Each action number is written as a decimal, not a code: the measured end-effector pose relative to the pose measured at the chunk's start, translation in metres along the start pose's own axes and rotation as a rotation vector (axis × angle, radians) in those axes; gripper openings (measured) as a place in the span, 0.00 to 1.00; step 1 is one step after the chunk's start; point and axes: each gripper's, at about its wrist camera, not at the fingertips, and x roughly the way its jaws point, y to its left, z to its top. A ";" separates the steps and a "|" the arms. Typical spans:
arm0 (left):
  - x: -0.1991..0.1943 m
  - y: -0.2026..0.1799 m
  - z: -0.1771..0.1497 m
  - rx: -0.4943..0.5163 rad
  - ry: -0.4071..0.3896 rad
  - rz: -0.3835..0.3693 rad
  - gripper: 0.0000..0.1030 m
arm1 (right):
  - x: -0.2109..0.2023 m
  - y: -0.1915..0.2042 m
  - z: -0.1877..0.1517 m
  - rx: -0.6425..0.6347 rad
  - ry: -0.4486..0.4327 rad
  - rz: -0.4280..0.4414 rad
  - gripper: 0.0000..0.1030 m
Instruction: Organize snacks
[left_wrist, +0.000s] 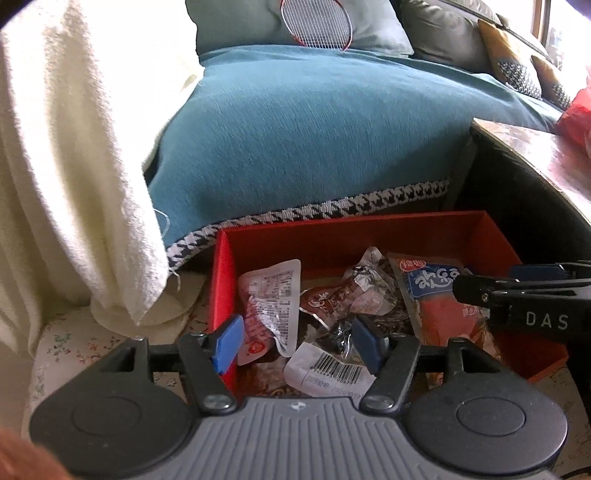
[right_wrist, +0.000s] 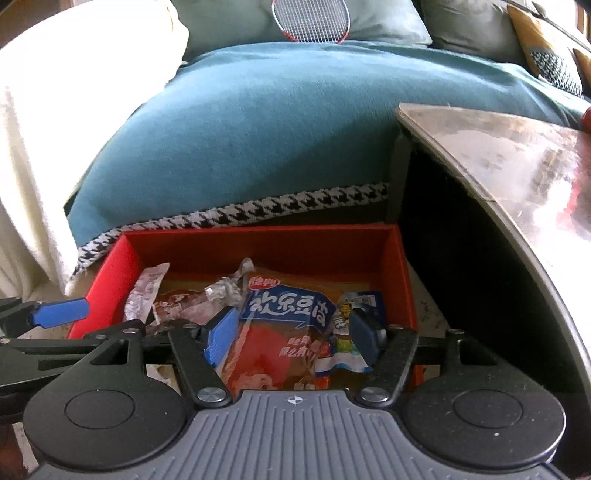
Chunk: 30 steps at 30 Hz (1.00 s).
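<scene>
A red cardboard box (left_wrist: 221, 280) sits on a floral surface in front of the sofa and holds several snack packets. In the left wrist view my left gripper (left_wrist: 298, 341) hangs open over the box's near left part, above a white barcode packet (left_wrist: 332, 373) and a pale printed pouch (left_wrist: 269, 295). A large red and blue snack bag (left_wrist: 439, 299) lies on the right. In the right wrist view my right gripper (right_wrist: 293, 334) is open over that bag (right_wrist: 280, 328); a small blue packet (right_wrist: 347, 332) lies beside it. The box wall (right_wrist: 258, 247) shows behind.
A teal sofa cover (left_wrist: 314, 129) with houndstooth trim rises behind the box. A cream blanket (left_wrist: 66, 166) hangs at the left. A glossy table (right_wrist: 517, 155) overhangs the box's right side. A badminton racket (left_wrist: 314, 22) rests on the sofa cushions.
</scene>
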 end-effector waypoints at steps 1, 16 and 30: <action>-0.003 0.001 -0.001 -0.003 -0.004 0.000 0.57 | -0.004 0.001 0.000 0.004 -0.006 0.006 0.71; -0.046 0.016 -0.017 -0.036 -0.044 0.022 0.61 | -0.047 0.021 -0.019 -0.001 -0.052 0.032 0.75; -0.068 0.020 -0.042 -0.049 -0.025 0.022 0.61 | -0.074 0.037 -0.047 -0.013 -0.045 0.036 0.77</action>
